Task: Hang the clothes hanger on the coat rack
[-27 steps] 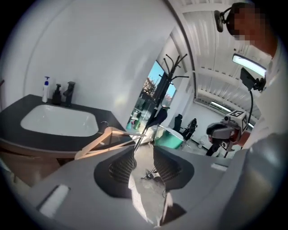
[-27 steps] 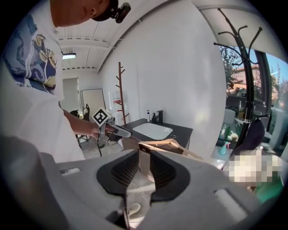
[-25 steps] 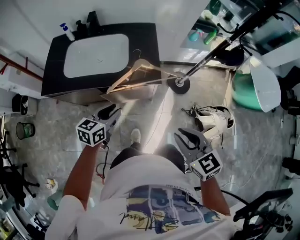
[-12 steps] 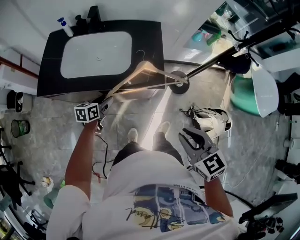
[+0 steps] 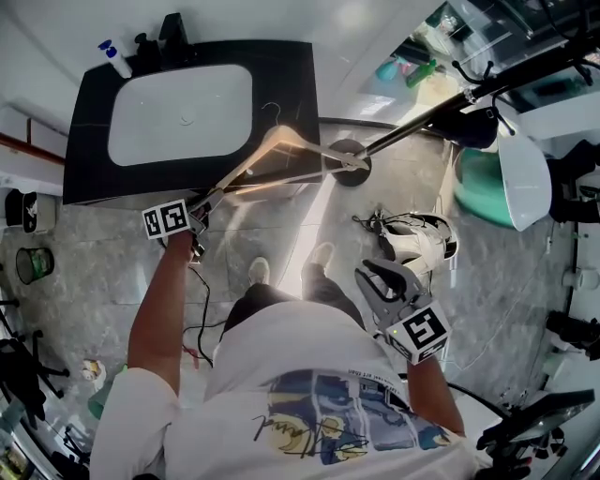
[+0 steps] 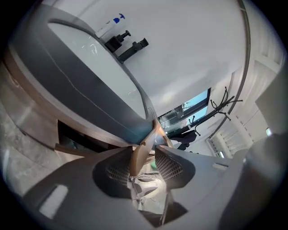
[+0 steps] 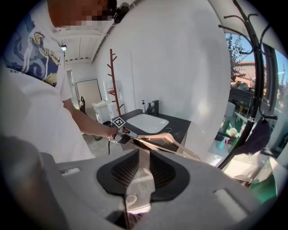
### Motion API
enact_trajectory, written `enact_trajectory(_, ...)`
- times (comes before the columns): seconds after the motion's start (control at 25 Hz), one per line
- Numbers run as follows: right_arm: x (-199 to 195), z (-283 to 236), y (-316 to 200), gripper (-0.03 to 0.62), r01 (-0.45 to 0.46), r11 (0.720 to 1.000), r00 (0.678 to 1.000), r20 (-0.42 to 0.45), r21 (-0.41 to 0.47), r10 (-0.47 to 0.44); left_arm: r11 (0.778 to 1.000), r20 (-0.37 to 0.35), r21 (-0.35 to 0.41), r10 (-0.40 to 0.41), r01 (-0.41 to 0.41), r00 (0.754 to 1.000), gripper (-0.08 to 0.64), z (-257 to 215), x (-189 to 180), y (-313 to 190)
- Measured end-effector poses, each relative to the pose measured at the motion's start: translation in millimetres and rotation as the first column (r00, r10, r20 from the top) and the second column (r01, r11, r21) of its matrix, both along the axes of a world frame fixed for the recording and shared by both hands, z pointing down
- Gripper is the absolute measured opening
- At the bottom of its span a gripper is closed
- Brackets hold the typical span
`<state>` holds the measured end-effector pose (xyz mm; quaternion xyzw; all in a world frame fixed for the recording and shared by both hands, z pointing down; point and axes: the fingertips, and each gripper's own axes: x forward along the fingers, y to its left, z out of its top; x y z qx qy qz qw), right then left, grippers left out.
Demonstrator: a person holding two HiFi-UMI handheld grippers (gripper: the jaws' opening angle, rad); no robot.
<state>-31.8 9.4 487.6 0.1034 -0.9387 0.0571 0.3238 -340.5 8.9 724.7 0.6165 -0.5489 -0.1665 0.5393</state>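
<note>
Seen from above, a grey marbled tile floor [image 5: 84, 281] spreads out. At 11 o'clock a black vanity [image 5: 281, 103] with a white basin [image 5: 178, 117] stands against a white wall [image 5: 356, 19]. Sunlight streaks the floor at centre. A small bin [image 5: 30, 264] sits at 9 o'clock. In the right gripper view a tall window [image 7: 270, 85] glows at 3 o'clock.

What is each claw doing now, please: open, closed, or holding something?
Left claw: closing around the end of the hanger, not yet gripping it.
Right claw: slightly open, empty.
</note>
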Motion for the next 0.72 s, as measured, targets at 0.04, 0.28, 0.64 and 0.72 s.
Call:
enact_trajectory(0.04,1.4,2.0,0.6,0.074,-0.004,1.0,1.0,-0.004,-0.006,0.004,1.0,-0.026,0.005,-0.005,0.005,1.0,0.149,0.4,0.6,-1.3)
enact_trajectory(0.28,5.3,7.7,1.3,0.074,-0.022,1.0,1.0,-0.02,-0.019,0.022,1.0,-0.191,0.022,-0.014,0.018,0.982,0.1,1.6,10.7,-5.9)
enact_trajectory(0.64,7.3,11.3,5.0,0.072,-0.019,0.999,0.999,-0.051,-0.03,0.018,0.981,-0.469,0.169,-0.006,0.096,0.883,0.081,-12.7,26.4,-16.9)
enact_trajectory(0.72,8.4,12.9,4.9,0.072,-0.018,0.999,0.998,-0.067,-0.03,0.016,0.972,-0.511,0.203,-0.001,0.122,0.86,0.075,-18.7,28.9,-21.4)
